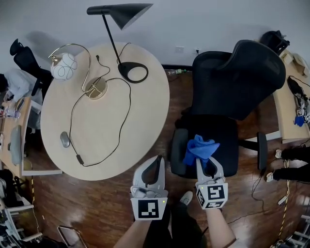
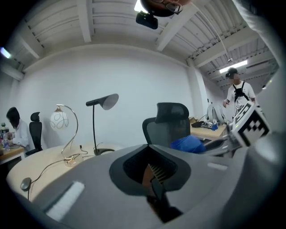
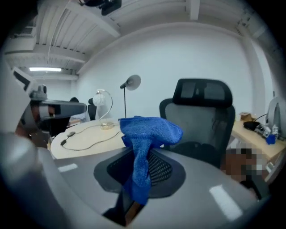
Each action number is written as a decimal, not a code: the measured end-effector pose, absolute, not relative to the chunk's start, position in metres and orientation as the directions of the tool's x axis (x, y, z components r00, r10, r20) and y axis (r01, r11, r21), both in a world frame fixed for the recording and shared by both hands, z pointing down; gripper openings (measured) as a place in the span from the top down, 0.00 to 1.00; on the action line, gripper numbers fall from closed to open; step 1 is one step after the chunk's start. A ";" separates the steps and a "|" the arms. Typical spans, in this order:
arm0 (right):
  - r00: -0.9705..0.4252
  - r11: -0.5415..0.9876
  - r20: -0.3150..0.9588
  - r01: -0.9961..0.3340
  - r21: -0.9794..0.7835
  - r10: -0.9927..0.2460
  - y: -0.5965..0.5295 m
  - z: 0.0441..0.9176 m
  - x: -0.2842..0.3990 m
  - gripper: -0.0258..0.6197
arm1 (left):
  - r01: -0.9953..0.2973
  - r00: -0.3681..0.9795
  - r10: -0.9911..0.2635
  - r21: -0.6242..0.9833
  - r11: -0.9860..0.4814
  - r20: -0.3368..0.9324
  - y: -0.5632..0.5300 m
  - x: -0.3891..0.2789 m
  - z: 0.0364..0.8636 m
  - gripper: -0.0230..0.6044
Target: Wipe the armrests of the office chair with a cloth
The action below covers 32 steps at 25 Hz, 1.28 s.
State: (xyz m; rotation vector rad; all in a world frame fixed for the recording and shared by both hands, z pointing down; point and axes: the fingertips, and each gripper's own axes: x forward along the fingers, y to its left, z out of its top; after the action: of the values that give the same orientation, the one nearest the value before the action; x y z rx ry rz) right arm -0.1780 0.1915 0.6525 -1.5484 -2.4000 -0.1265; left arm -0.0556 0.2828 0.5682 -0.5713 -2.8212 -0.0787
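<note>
Head view looks down on a round pale wooden table [image 1: 145, 116], with a black mesh high-backed office chair [image 1: 237, 82] just beside its right edge. On the table stand a black cone-shaded desk lamp [image 1: 121, 13] and a curved silver lamp with a white globe [image 1: 64, 66]. The left gripper [image 1: 156, 162] hovers over the table's near rim, its jaws pressed together on nothing (its own view shows only the dark lining between them). The right gripper [image 1: 209, 164] hangs over the seat's front, its jaws clamped on a crumpled blue microfibre cloth [image 1: 199, 147], which drapes over them in the right gripper view. The cloth lies just beside the chair's dark padded armrest [image 1: 178, 155]; whether they touch, I cannot tell. A small grey mouse [image 1: 65, 139] lies near the table's left rim
</note>
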 end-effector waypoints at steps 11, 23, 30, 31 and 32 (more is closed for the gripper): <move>-0.148 0.328 0.721 0.937 -0.116 0.677 0.316 0.830 -0.207 0.84 | 0.395 -0.885 0.377 0.012 0.919 0.272 0.306 -0.043 0.656 0.89; -0.211 0.290 0.521 0.954 -0.073 0.827 0.174 0.834 -0.031 0.84 | 0.375 -0.888 0.352 0.024 0.927 0.296 0.292 -0.036 0.719 0.89; -0.407 0.408 0.146 0.912 0.026 0.901 0.151 0.795 -0.110 0.84 | 0.384 -0.871 0.355 0.020 0.923 0.340 0.293 -0.020 0.764 0.89; -0.415 0.415 0.035 0.910 0.005 0.909 0.147 0.781 -0.134 0.84 | 0.384 -0.871 0.357 0.013 0.923 0.337 0.290 -0.020 0.767 0.89; -0.415 0.415 -0.036 0.910 -0.004 0.909 0.145 0.771 -0.156 0.84 | 0.383 -0.872 0.359 0.005 0.924 0.333 0.286 -0.019 0.770 0.89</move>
State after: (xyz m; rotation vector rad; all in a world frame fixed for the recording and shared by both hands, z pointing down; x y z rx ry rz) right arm -0.1562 0.1449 0.7712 -1.7136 -2.6666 0.0361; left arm -0.0195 0.2862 0.7698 -0.5466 -2.7542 -0.1005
